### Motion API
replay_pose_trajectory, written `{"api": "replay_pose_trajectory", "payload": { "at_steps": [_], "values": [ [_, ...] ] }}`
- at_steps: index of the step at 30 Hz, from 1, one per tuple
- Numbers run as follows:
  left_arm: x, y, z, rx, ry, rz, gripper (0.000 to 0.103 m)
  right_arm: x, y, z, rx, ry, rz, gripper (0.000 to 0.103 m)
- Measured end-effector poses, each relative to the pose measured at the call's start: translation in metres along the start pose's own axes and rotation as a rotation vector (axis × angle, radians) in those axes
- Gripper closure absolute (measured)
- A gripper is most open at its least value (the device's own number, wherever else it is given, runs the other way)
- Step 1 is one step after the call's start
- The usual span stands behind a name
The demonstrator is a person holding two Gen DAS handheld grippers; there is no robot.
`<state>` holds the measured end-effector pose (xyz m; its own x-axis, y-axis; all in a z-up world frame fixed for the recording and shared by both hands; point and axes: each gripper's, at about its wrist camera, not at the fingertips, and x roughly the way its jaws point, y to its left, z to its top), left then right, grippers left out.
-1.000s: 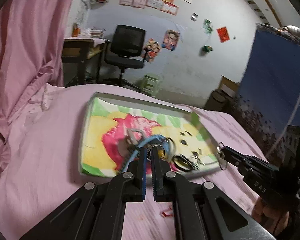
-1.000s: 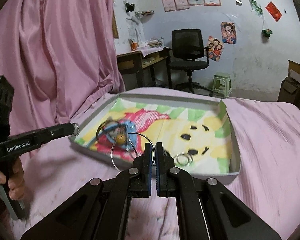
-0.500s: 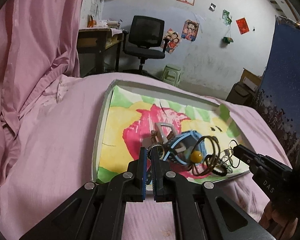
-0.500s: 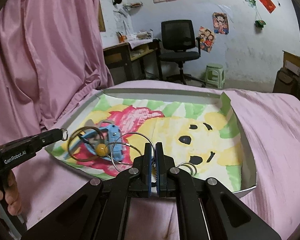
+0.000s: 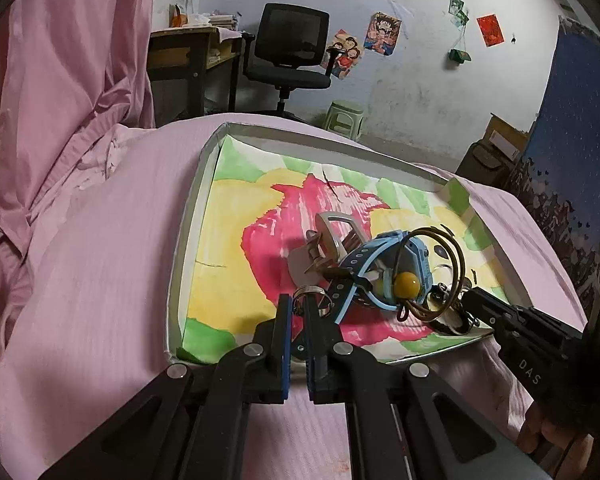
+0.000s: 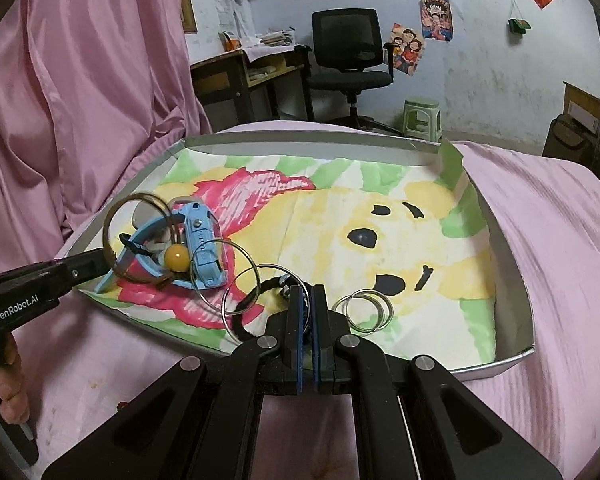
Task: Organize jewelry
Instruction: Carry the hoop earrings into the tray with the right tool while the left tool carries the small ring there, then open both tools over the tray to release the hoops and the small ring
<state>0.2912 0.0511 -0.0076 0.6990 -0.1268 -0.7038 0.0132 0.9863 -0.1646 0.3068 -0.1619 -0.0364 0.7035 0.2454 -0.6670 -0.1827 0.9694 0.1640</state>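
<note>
A grey tray (image 5: 179, 280) (image 6: 516, 268), lined with a painted bear picture, lies on the pink bed. A blue watch (image 5: 414, 258) (image 6: 200, 240), brown bangles (image 5: 456, 256) (image 6: 112, 216) and a yellow bead (image 5: 406, 283) (image 6: 176, 257) form a tangle on the tray's near side. My left gripper (image 5: 296, 302) (image 6: 99, 258) is shut on a small silver key ring (image 5: 309, 291) at the tangle's edge. My right gripper (image 6: 306, 292) (image 5: 469, 299) is shut on a thin silver hoop (image 6: 236, 300), beside a black hair tie (image 6: 246, 306). A stack of silver rings (image 6: 364, 312) lies to its right.
A silver buckle (image 5: 334, 232) lies behind the watch. A pink curtain (image 6: 80, 80) hangs on the left, and the pink bedsheet (image 5: 100, 280) surrounds the tray. Beyond the bed stand a desk (image 6: 236, 76), an office chair (image 6: 348, 52) and a green stool (image 6: 422, 118).
Both grippers have sunk and come closer to the tray's near edge. The tangle with the watch and the silver hoops has come down with them onto the lining.
</note>
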Motion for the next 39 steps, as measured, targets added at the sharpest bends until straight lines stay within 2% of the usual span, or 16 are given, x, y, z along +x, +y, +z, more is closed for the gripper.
{"api": "replay_pose_trajectory", "payload": {
  "at_steps": [10,17,21,22,24,26,29,31,35,37,39],
  "values": [
    [-0.006,-0.001,-0.003,0.023,-0.010,-0.002,0.091,-0.002,-0.004,0.000,0.006,0.006,-0.012,0.099],
    [-0.018,-0.004,-0.006,0.026,-0.046,-0.009,0.062,-0.014,-0.007,-0.002,0.012,-0.023,-0.015,0.098],
    [-0.025,-0.007,-0.009,0.036,-0.063,-0.008,0.055,-0.022,-0.009,-0.002,0.017,-0.041,-0.013,0.096],
    [-0.027,-0.007,-0.009,0.037,-0.066,-0.011,0.052,-0.025,-0.009,-0.003,0.018,-0.047,-0.012,0.094],
    [-0.032,-0.008,-0.011,0.034,-0.079,-0.011,0.047,-0.030,-0.010,-0.004,0.022,-0.063,-0.011,0.076],
    [-0.036,-0.007,-0.012,0.030,-0.091,-0.011,0.040,-0.037,-0.011,-0.004,0.027,-0.085,-0.009,0.069],
    [-0.044,-0.006,-0.015,0.022,-0.114,-0.022,0.030,-0.047,-0.011,-0.006,0.026,-0.112,-0.008,0.068],
    [-0.050,-0.005,-0.017,0.018,-0.135,-0.026,0.024,-0.056,-0.011,-0.008,0.027,-0.138,-0.007,0.060],
    [-0.063,-0.005,-0.023,0.009,-0.167,-0.033,0.013,-0.074,-0.010,-0.013,0.035,-0.201,-0.006,0.039],
    [-0.069,-0.004,-0.026,0.000,-0.179,-0.031,0.011,-0.083,-0.009,-0.016,0.035,-0.227,-0.005,0.030],
    [-0.076,-0.004,-0.031,-0.002,-0.195,-0.026,0.009,-0.091,-0.007,-0.018,0.032,-0.249,-0.012,0.012]
  ]
}}
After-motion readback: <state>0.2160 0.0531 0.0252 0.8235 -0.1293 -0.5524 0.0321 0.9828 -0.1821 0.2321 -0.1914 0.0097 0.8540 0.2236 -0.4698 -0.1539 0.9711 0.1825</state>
